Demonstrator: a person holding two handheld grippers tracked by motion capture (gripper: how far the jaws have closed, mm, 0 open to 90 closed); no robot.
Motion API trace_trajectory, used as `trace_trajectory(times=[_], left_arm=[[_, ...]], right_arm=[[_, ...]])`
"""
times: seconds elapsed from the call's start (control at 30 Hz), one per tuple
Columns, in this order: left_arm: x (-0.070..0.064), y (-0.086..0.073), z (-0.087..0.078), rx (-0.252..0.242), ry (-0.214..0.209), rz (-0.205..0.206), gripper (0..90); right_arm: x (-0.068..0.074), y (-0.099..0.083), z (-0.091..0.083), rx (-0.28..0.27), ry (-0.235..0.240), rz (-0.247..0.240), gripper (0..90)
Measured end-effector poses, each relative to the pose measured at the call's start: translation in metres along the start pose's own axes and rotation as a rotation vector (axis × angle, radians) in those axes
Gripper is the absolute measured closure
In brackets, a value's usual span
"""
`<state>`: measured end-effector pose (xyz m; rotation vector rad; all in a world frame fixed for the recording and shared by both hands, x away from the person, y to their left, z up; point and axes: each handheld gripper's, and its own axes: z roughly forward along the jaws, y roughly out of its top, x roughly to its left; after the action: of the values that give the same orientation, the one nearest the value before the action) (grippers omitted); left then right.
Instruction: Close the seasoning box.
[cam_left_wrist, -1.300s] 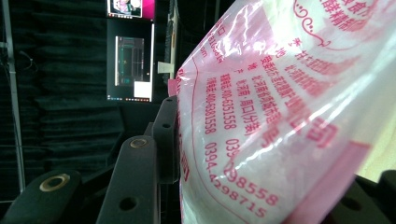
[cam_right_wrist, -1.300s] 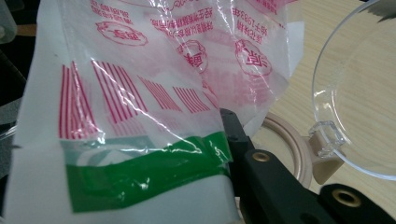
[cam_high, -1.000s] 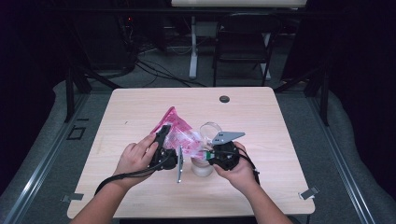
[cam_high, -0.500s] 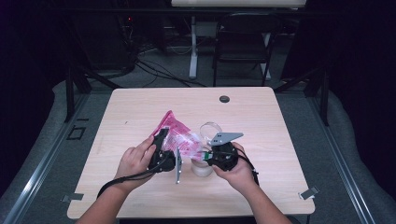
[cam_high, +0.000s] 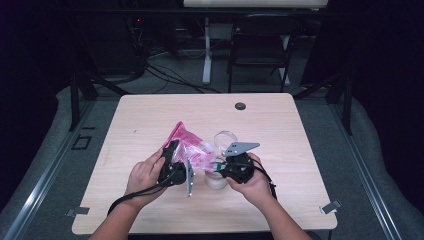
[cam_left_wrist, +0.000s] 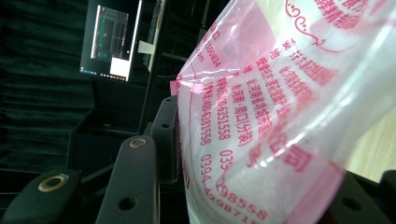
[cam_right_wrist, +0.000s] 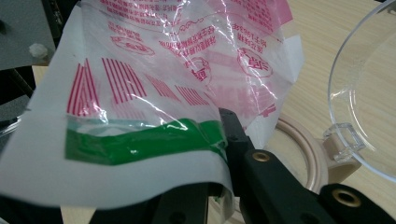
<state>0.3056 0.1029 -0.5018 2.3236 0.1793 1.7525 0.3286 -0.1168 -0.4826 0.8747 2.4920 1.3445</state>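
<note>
A clear plastic bag (cam_high: 191, 147) with pink and red print hangs over the table between both grippers. My left gripper (cam_high: 173, 149) is shut on the bag's left side; in the left gripper view the bag (cam_left_wrist: 280, 116) is pressed against the black left fingertip (cam_left_wrist: 167, 122). My right gripper (cam_high: 216, 166) is shut on the bag's white edge by its green seal strip (cam_right_wrist: 140, 142). Just below stands an open beige jar (cam_high: 216, 181). Its rim (cam_right_wrist: 303, 147) and its clear hinged lid (cam_right_wrist: 362, 93) show in the right gripper view.
The light wooden table (cam_high: 300, 150) has a round black cable grommet (cam_high: 240, 106) near its far edge. A dark folding chair (cam_high: 260, 50) and cables lie beyond the table. Bare tabletop lies to the left, right and far side of the hands.
Both hands stay almost in place with the bag held between them. The bag's top corner has sunk slightly and the left hand has shifted a little toward the near edge.
</note>
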Motion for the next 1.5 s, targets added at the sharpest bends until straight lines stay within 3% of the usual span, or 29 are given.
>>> trace_trajectory(times=[0.63,1.0,1.2,1.5], left_arm=[[-0.018,-0.01,0.003,0.009,-0.057,-0.16,61.5],[-0.028,-0.017,0.007,-0.002,-0.146,-0.334,63.4],[-0.03,-0.018,0.009,0.0,-0.198,-0.362,67.6],[-0.031,-0.019,0.011,0.001,-0.24,-0.401,70.2]], right_arm=[[0.003,0.001,0.001,-0.004,0.003,-0.012,90.0],[0.005,0.001,0.002,-0.017,0.004,-0.01,89.9],[0.006,0.001,0.002,-0.022,0.005,-0.012,89.7],[0.007,0.002,0.002,-0.024,0.002,-0.013,89.3]])
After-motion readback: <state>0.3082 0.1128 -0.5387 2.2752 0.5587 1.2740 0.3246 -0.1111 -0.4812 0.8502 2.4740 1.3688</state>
